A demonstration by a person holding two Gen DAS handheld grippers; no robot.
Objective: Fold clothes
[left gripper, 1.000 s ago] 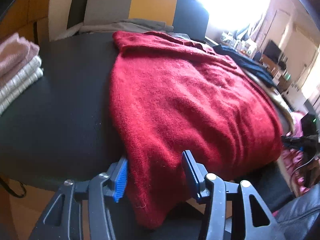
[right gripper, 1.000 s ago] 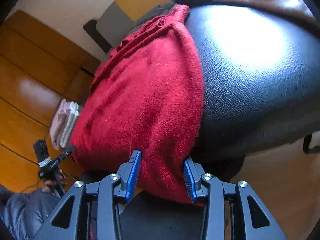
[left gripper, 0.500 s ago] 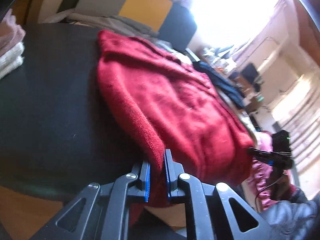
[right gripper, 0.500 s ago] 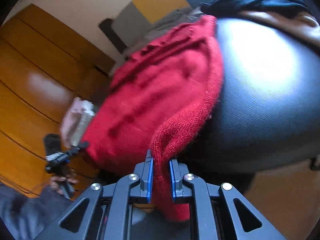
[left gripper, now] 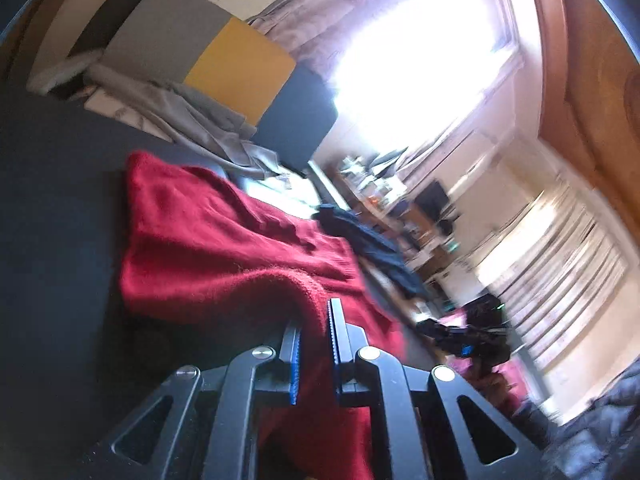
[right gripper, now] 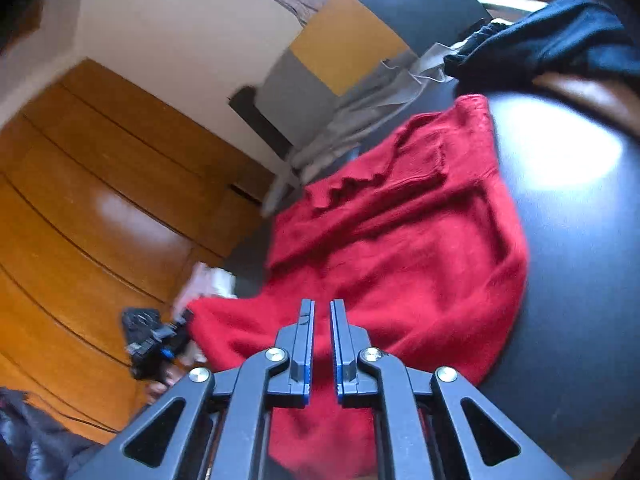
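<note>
A red knitted sweater [left gripper: 208,240] lies on a black padded surface [left gripper: 60,200], its near edge raised off it. My left gripper [left gripper: 314,340] is shut on that raised edge, and red fabric hangs down between and below its fingers. In the right wrist view the same sweater [right gripper: 400,248] spreads away toward its collar, and my right gripper [right gripper: 322,336] is shut on the near edge with red cloth in the narrow gap. Each gripper shows in the other's view, the right one [left gripper: 468,340] and the left one [right gripper: 152,344].
A navy garment [left gripper: 372,240] lies beyond the sweater; it shows again [right gripper: 560,40] at the far right edge. Grey cloth [left gripper: 192,120] and cushions sit at the back. A folded pink and white stack [right gripper: 208,280] rests near the wooden wardrobe [right gripper: 100,200].
Both grippers went from open around the sweater's hanging hem to shut on it. They have since lifted the hem up above the black surface, and both views have tilted upward.
</note>
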